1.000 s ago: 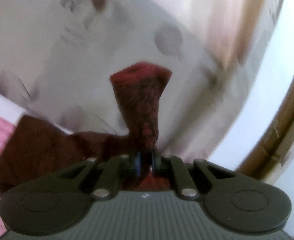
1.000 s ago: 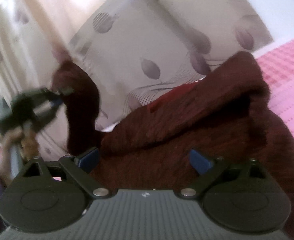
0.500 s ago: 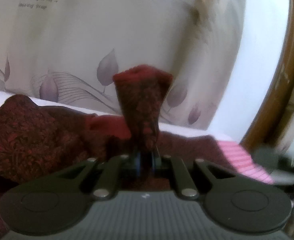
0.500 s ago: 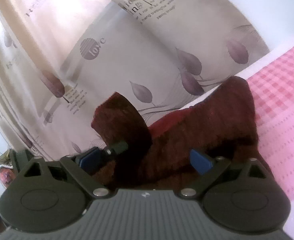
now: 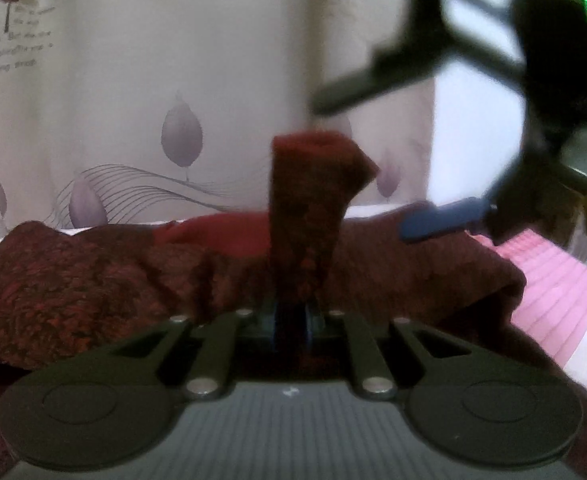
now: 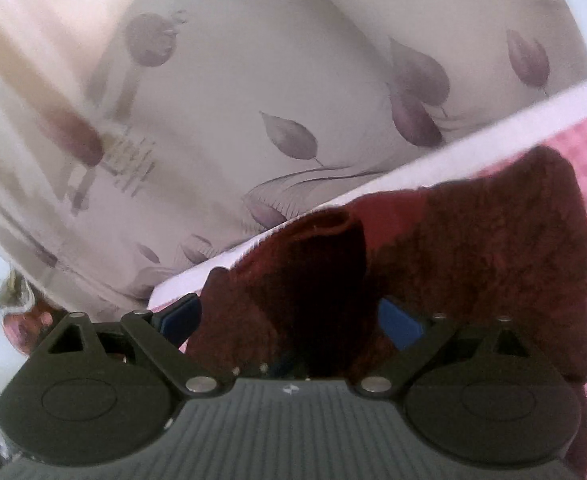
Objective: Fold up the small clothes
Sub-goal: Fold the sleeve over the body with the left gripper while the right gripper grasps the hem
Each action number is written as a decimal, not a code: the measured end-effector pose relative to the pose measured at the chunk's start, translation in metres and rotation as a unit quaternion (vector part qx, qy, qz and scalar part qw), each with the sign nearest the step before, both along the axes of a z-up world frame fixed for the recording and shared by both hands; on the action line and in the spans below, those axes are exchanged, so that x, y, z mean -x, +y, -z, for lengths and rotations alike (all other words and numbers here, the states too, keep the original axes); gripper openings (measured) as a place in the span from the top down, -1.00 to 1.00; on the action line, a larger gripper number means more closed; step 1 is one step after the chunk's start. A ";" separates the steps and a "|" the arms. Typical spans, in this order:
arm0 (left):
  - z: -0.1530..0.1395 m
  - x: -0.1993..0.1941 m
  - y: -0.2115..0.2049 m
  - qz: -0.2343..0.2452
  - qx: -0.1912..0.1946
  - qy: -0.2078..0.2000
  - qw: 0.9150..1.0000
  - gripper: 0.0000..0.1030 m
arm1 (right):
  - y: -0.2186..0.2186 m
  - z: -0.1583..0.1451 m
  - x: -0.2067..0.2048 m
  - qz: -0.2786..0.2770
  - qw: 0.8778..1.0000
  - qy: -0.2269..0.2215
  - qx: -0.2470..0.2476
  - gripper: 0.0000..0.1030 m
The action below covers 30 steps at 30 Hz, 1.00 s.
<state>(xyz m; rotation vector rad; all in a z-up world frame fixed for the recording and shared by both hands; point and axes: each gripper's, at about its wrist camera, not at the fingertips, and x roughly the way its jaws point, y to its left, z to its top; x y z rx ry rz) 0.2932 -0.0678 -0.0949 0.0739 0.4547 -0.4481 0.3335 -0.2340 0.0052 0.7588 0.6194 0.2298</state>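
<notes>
Left wrist view: the left hand-held gripper (image 5: 291, 320) is pinched tight on a corner of the dark red patterned garment (image 5: 73, 276), a tuft standing up between its pads. The rest of the garment sprawls left to right on the pink checked bed cover (image 5: 549, 280), just beyond. The right hand-held gripper (image 5: 405, 156) hovers at far right, jaws wide apart and holding nothing; it seems nearer the garment's free right end.
</notes>
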 end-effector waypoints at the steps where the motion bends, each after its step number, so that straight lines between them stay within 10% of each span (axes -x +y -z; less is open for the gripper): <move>1: 0.001 0.002 -0.001 0.002 -0.007 -0.005 1.000 0.69 | -0.002 0.002 -0.006 -0.002 1.000 0.016 -0.005 -0.84; 8: 0.002 0.016 -0.010 0.022 -0.032 -0.036 0.999 -0.15 | -0.012 0.021 -0.026 0.016 0.997 0.068 -0.034 -0.77; 13: -0.005 0.025 -0.005 0.014 -0.034 -0.044 0.998 -0.33 | -0.012 0.032 -0.029 0.012 0.998 0.064 0.007 0.71; 25: -0.017 0.014 0.101 -0.109 0.107 0.005 0.988 -0.58 | -0.045 -0.005 -0.009 0.028 0.994 -0.087 0.060 0.75; 30: 0.003 0.004 0.135 -0.160 0.170 0.063 0.970 -0.58 | -0.075 0.013 -0.014 0.052 0.994 -0.073 0.063 0.75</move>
